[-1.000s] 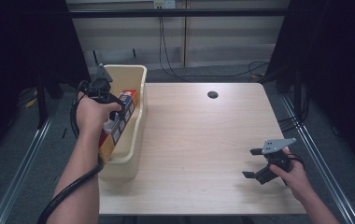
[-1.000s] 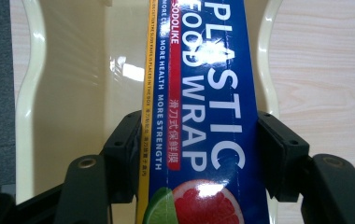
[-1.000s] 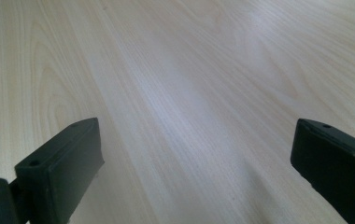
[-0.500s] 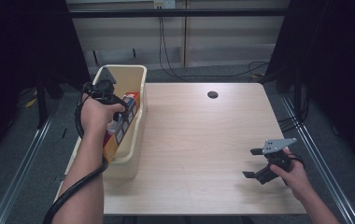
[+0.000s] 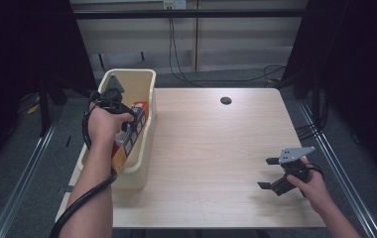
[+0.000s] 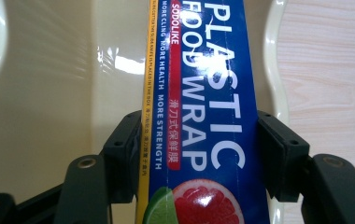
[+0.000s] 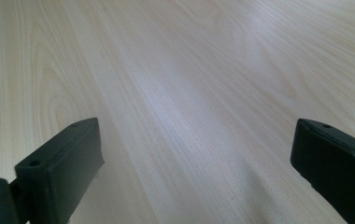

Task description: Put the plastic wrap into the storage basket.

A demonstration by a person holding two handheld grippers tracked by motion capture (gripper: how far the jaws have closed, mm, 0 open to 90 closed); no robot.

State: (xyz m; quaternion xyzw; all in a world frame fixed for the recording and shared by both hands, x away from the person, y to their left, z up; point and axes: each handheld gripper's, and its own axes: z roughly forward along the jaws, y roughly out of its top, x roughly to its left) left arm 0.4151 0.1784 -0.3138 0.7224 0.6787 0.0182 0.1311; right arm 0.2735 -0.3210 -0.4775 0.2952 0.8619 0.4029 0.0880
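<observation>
The left hand hides most of the left gripper (image 5: 127, 124) in the high view, so its tips are hard to see there. In the left gripper view it's clear: the two black jaws squeeze both long sides of the plastic wrap box (image 6: 199, 112), tight shut on it. That view cuts off the box at top & bottom, so the ends can't be seen. Big white letters say PLASTIC WRAP, w/ a pink fruit pic at the bottom edge.

The cream bin (image 5: 144, 79) sits at the left edge of the wood table (image 5: 216, 148), mid-left of the high view. The plastic wrap box (image 5: 132, 134) is inside the bin, by the wall next to the table. It's tilted, leaning on that wall. Can't tell if anything else is in the bin; the arm covers the near part.

The box is long & thin. Its long side runs along the bin, from the lower left of the high view up toward the top.

The right gripper (image 5: 271, 173) is at the lower right of the high view, low over the bare table. Its jaws are wide apart w/ nothing in between.
</observation>
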